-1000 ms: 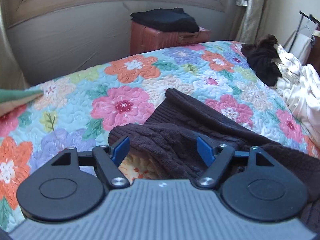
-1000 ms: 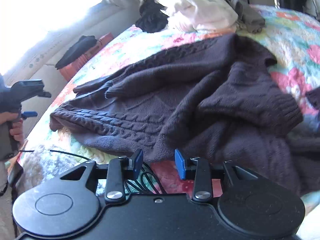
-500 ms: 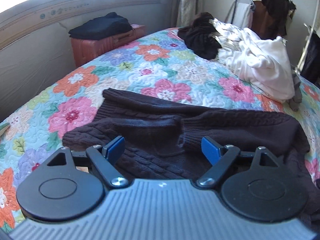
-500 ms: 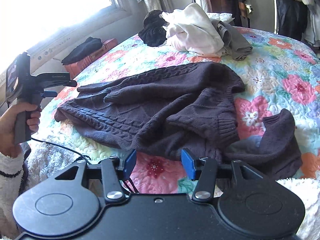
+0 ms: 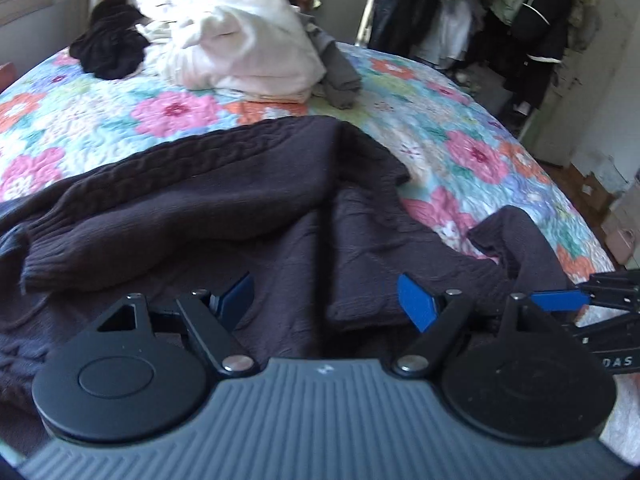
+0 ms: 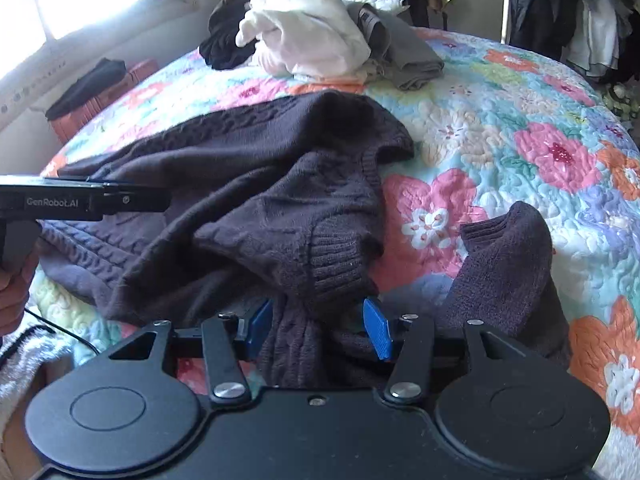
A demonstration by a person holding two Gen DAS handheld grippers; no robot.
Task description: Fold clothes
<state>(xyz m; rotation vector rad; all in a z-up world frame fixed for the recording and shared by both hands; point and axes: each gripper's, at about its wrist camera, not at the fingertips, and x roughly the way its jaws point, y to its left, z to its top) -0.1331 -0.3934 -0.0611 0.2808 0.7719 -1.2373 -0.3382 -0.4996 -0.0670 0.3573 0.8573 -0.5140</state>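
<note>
Your left gripper (image 5: pixel 326 298) is spread wide and holds nothing, poised just over the dark sweater (image 5: pixel 224 208). Your right gripper (image 6: pixel 318 330) is also open, with a bunched fold of the knit lying between its blue pads (image 6: pixel 376 328), not clamped. A white heap of clothes (image 6: pixel 312 40), a black garment (image 6: pixel 226 42) and a grey one (image 6: pixel 408 56) lie at the far side of the floral quilt (image 6: pixel 520 128). The sweater sprawls rumpled across the near half, one sleeve (image 6: pixel 508 268) flung right.
</note>
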